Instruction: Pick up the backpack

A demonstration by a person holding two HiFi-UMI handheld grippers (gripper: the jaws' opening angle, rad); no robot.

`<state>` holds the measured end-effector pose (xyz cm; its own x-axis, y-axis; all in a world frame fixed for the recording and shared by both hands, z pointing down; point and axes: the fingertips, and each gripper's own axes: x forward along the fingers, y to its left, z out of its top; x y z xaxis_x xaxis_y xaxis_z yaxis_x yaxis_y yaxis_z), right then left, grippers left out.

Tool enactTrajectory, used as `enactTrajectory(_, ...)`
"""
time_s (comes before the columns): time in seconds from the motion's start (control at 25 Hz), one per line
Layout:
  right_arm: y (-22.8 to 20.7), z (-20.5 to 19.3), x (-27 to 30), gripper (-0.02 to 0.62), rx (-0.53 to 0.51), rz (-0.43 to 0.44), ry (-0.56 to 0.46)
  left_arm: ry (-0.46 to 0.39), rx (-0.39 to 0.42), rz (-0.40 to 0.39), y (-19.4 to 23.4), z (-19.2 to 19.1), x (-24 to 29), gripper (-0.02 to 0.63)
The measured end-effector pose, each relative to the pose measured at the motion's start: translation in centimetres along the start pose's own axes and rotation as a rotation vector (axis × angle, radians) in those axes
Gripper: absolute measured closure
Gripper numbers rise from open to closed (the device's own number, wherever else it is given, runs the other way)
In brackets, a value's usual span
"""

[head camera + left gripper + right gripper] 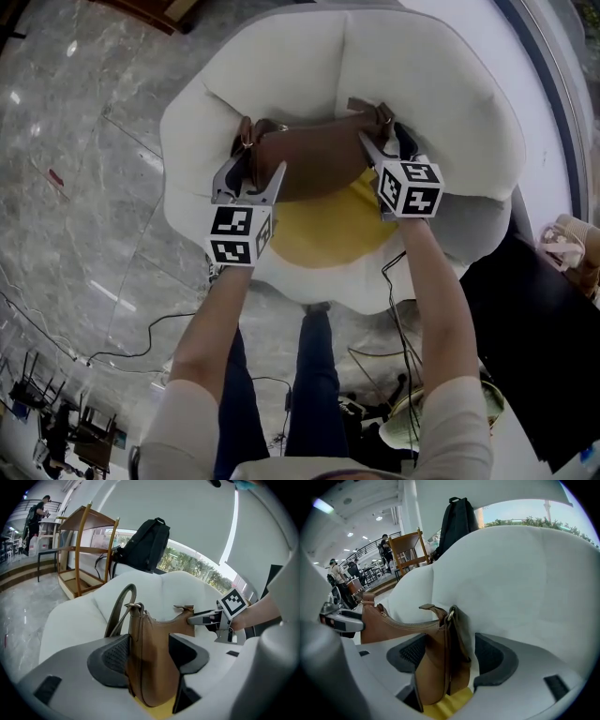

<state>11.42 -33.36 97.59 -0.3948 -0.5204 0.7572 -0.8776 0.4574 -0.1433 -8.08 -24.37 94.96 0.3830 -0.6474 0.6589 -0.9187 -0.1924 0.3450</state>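
Note:
A brown leather shoulder bag (314, 159) stands upright on the yellow seat cushion (328, 230) of a white armchair (309, 56). My left gripper (251, 183) is open and straddles the bag's left end by the strap ring. In the left gripper view the bag (150, 663) stands between the spread pads. My right gripper (386, 150) is open too, astride the bag's right end. In the right gripper view the bag (436, 667) sits between the pads without being pinched. A black backpack (147, 545) rests behind the armchair's back.
The armchair stands on a grey marble floor (84, 169) with cables (141, 347) trailing near my feet. A dark surface (534, 319) lies to the right. A wooden rack (79, 550) stands behind the chair on the left. People stand far off.

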Motion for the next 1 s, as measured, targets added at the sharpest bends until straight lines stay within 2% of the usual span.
enactTrajectory(0.16,0.2,-0.1,0.1,0.285,-0.006,-0.024,-0.022,0.008,-0.006,0.014,0.4,-0.2,0.7,0.356)
enactTrajectory(0.28,1.0,-0.3,0.5,0.285,-0.018,-0.008,-0.022,0.026,0.009,0.036,0.8,-0.4,1.2,0.357)
enactTrajectory(0.44,2.4,-0.9,0.6,0.288,-0.142,0.001,0.025,0.017,0.001,0.038,1.4,-0.4,1.3,0.395)
enactTrajectory(0.48,2.3,-0.9,0.5,0.311,-0.151,-0.002,0.029,0.014,-0.007,0.027,1.4,-0.5,1.2,0.405)
enactTrajectory(0.56,2.2,-0.8,0.2,0.364,-0.132,-0.004,0.026,0.012,-0.019,0.008,1.3,-0.6,1.2,0.426)
enactTrajectory(0.68,2.1,-0.9,-0.4,0.410,-0.098,-0.010,0.020,0.018,-0.026,-0.003,1.1,-0.9,1.0,0.454)
enactTrajectory(1.0,3.1,-1.4,-3.5,0.442,-0.042,-0.063,-0.018,0.019,-0.022,-0.039,0.3,-1.6,-0.8,0.492)
